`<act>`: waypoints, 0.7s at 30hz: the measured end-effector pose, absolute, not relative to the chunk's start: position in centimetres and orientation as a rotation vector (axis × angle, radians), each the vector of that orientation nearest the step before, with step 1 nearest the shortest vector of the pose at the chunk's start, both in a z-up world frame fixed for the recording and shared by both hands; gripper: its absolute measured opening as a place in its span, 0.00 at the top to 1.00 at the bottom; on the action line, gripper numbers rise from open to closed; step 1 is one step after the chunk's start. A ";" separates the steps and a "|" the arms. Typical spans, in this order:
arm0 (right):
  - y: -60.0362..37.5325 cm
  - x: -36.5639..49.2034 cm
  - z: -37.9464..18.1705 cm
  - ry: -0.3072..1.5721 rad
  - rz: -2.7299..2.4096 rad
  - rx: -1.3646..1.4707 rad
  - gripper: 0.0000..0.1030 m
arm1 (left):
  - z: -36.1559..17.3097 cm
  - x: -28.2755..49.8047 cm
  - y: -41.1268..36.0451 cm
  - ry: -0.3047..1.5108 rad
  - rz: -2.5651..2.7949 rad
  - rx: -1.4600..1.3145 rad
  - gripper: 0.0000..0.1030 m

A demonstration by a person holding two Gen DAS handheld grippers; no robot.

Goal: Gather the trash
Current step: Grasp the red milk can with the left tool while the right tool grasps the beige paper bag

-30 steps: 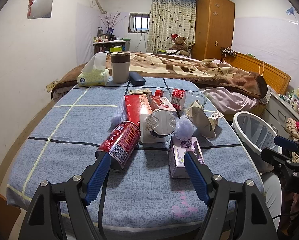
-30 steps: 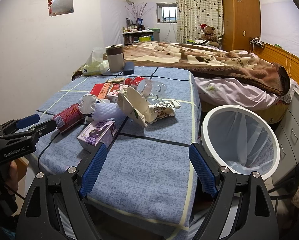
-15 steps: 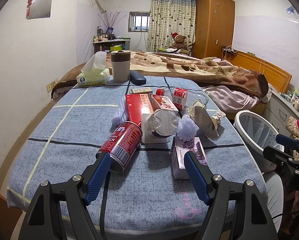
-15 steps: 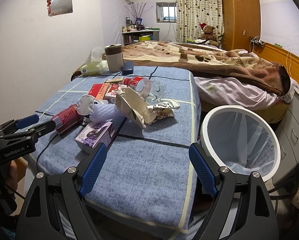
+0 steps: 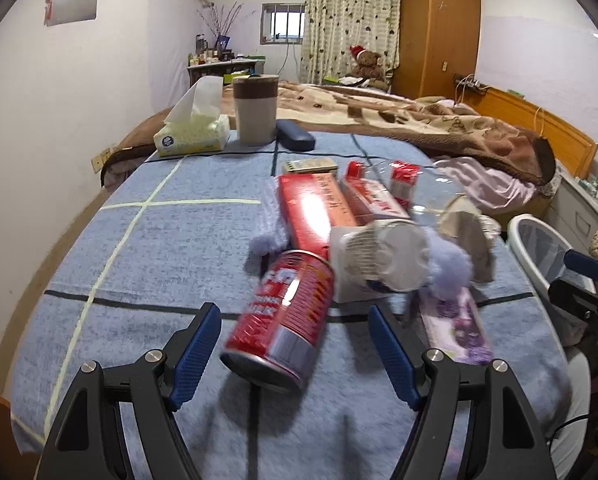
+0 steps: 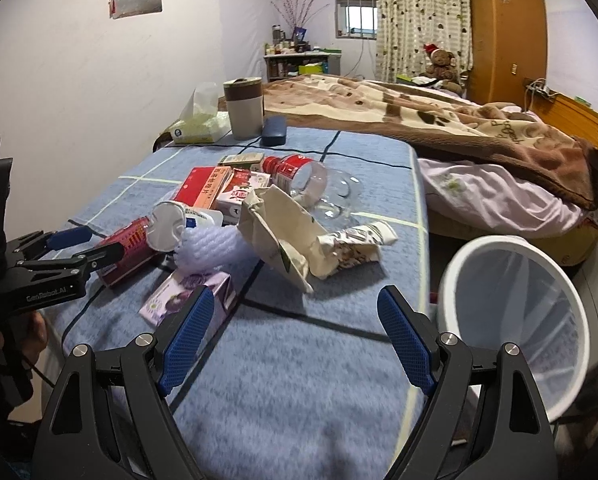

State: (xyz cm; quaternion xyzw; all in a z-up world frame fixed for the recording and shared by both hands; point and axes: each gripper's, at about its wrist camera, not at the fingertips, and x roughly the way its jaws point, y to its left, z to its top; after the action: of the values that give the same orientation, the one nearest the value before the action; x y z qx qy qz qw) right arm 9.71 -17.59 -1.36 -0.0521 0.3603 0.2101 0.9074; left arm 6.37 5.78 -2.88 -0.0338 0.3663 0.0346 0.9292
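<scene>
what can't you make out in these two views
- Bin: the bottom is hidden by its own rim and liner, right view; cut off by the table edge, left view.
- Red can: label blurred, left view; partly behind the left claw, right view.
- Desk clutter: too small.

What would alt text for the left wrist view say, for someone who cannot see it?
An open left gripper with blue pads reaches toward a red can lying on its side on a blue table cloth. Behind the can lies a pile of trash: a red box, a white cup and a purple carton. A white bin stands at the right edge.
</scene>
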 end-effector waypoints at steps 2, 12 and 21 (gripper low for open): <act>-17.3 10.7 -1.8 0.754 0.440 -0.112 0.23 | -3.4 7.3 6.3 0.766 0.077 -0.066 0.27; -15.2 12.9 -3.4 0.802 0.497 -0.154 0.53 | -5.7 9.6 6.6 0.826 0.041 -0.045 0.27; -14.6 12.4 -3.4 0.797 0.540 -0.160 0.91 | -6.8 9.8 6.1 0.845 0.027 -0.059 0.47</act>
State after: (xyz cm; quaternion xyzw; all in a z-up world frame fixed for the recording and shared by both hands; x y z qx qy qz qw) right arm 12.42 -14.58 -3.42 -0.0768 0.3828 0.2592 0.8834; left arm 9.77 6.09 -6.80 -0.0286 0.4099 0.0133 0.9116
